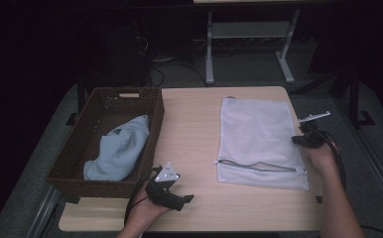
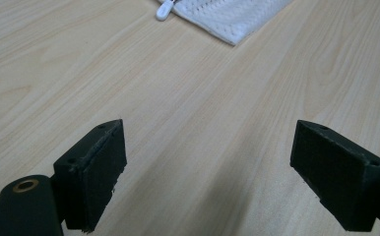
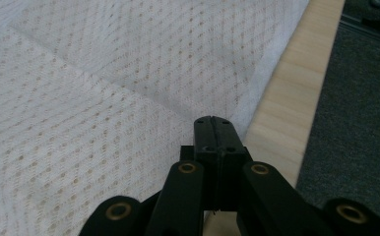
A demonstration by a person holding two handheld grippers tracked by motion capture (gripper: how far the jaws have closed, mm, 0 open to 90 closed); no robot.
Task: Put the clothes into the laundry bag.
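The white mesh laundry bag (image 1: 261, 141) lies flat on the light wooden table (image 1: 194, 134), right of centre in the high view. Its long axis runs from the lower edge of the frame toward the top, tilted slightly; the zipper (image 1: 259, 166) crosses the near short end, with its white pull tab (image 2: 164, 10) at the left corner and the opening partly gaping.

The right gripper (image 1: 308, 138) sits at the bag's right edge, mid-right of the high view. In the right gripper view its 2 jaws are pressed together over the mesh near that edge; whether any fabric is pinched between them cannot be told.

The left gripper (image 1: 172, 194) rests at lower centre of the high view, jaws wide apart over bare wood, holding nothing.

Recommended procedure: pin or lift the bag's right edge with the right gripper, then bring the left gripper to the zipper mouth to spread it. Grip only 1 mesh layer.

A light-blue cloth (image 1: 120, 148) lies in the dark woven basket (image 1: 80, 144) at left.
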